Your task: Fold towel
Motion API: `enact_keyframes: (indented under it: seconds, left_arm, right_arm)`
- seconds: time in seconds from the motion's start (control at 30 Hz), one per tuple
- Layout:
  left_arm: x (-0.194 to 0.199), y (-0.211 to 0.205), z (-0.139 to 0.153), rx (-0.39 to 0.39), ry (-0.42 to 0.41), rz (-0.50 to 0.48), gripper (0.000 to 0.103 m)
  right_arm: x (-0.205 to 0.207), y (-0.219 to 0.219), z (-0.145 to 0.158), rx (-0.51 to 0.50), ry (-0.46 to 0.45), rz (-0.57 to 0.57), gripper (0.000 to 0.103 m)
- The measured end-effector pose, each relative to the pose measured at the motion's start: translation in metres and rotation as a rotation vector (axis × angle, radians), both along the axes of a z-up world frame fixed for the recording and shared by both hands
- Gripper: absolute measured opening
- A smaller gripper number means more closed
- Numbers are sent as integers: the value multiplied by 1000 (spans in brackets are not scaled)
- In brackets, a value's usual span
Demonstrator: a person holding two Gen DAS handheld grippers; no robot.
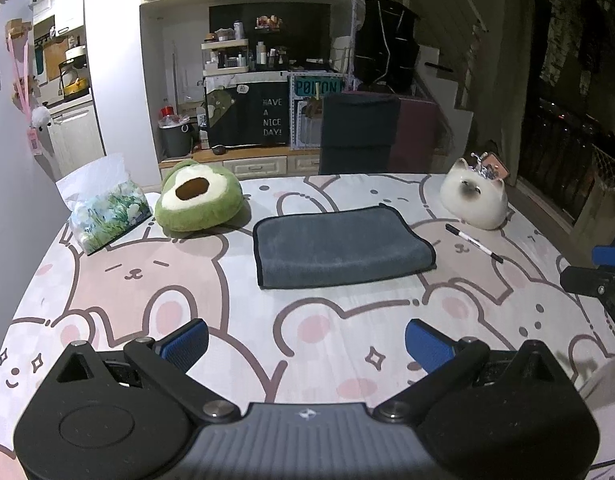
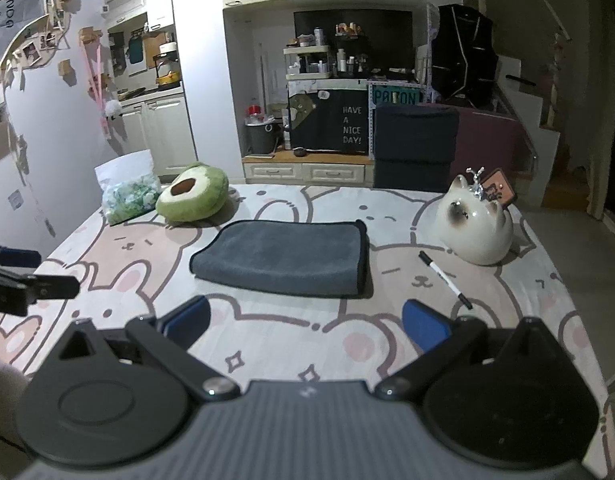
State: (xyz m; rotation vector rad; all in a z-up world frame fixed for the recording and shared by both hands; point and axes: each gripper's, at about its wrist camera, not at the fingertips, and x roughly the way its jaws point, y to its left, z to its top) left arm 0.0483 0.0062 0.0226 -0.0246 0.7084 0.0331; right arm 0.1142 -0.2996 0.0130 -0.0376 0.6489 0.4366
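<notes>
A dark grey towel (image 1: pixel 339 246) lies folded flat in the middle of the table, on a pink bear-print cloth (image 1: pixel 155 280). It also shows in the right wrist view (image 2: pixel 285 256), with its folded edge toward me. My left gripper (image 1: pixel 307 344) is open and empty, held above the cloth well short of the towel. My right gripper (image 2: pixel 307 322) is open and empty, just in front of the towel's near edge. Each gripper shows at the edge of the other's view.
A green avocado plush (image 1: pixel 197 196) and a tissue pack (image 1: pixel 107 212) sit at the far left. A white ceramic cat (image 1: pixel 475 196) stands at the far right, with a black marker pen (image 1: pixel 473 243) lying beside it. A dark chair (image 1: pixel 359 132) stands behind the table.
</notes>
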Motion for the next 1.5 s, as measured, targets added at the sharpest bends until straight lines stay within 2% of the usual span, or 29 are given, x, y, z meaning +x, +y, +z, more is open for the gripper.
enact_keyframes:
  seconds: [0.4,1.5]
  left_arm:
    - [-13,-3,-6,6,-33,-2,103]
    - [-15,-3,-8,12,-34,-18,103]
  right_arm:
    - [-21,-3,-8,6,-21,0,103]
    - [-17,-2,-14,0,-5,1,103]
